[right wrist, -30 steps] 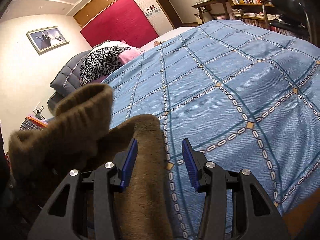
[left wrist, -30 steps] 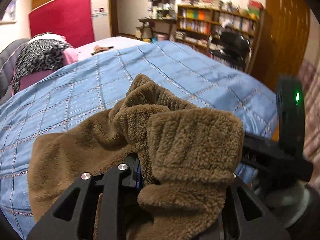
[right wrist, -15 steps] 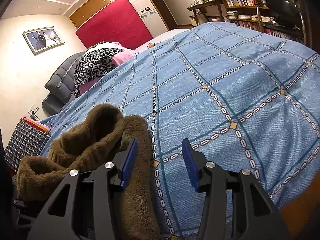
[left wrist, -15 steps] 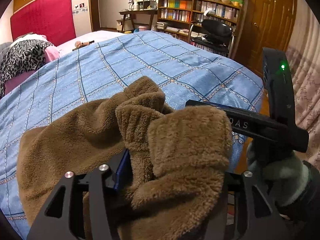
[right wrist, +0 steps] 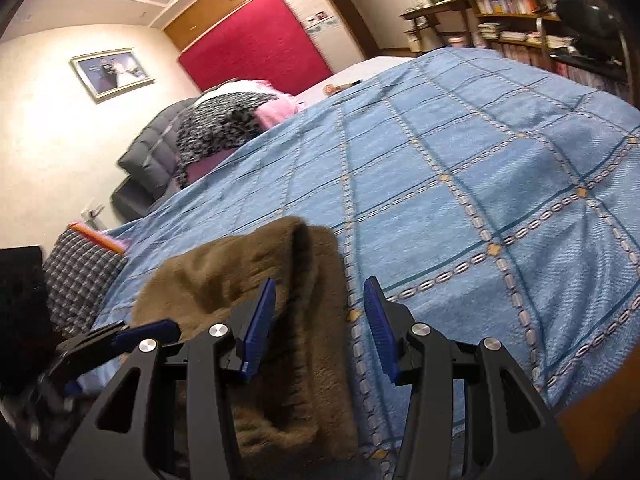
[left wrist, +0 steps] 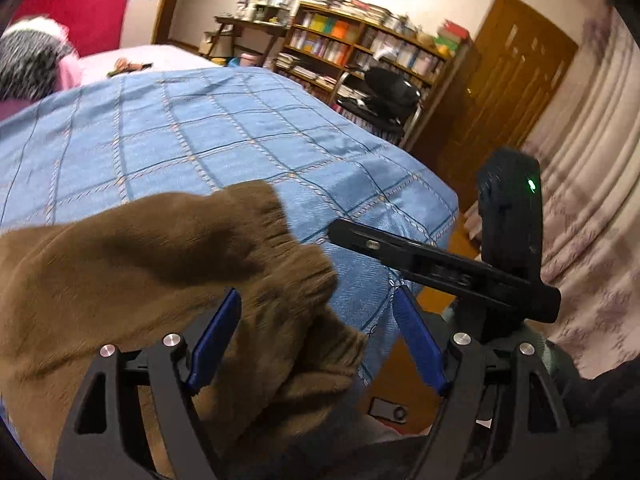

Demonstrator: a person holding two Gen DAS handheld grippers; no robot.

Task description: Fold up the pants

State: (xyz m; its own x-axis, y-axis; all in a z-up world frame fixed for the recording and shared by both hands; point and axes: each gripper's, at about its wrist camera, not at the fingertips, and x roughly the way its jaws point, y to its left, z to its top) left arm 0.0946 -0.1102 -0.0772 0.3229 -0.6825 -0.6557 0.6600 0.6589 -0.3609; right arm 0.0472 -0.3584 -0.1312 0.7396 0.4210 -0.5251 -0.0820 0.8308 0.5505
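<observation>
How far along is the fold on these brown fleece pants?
Partly done: the pants lie doubled over in a bundle at the near edge of the blue bedspread. In hand: the left gripper is opening, the ribbed cuff loose between its pads; the right gripper is open and holds nothing. Left: flatten the rumpled cuffs and square the stack.

Brown fleece pants [left wrist: 132,264] sit on a blue bedspread [right wrist: 460,168] checked with darker blue lines and pale chain-link stripes, tan diamonds at the crossings. Black grippers, blue pads [right wrist: 260,324]. Up by the red headboard [right wrist: 256,48], a black-and-white leopard-print throw [right wrist: 220,124] over pink. A navy-and-white checked cushion [right wrist: 80,276].
</observation>
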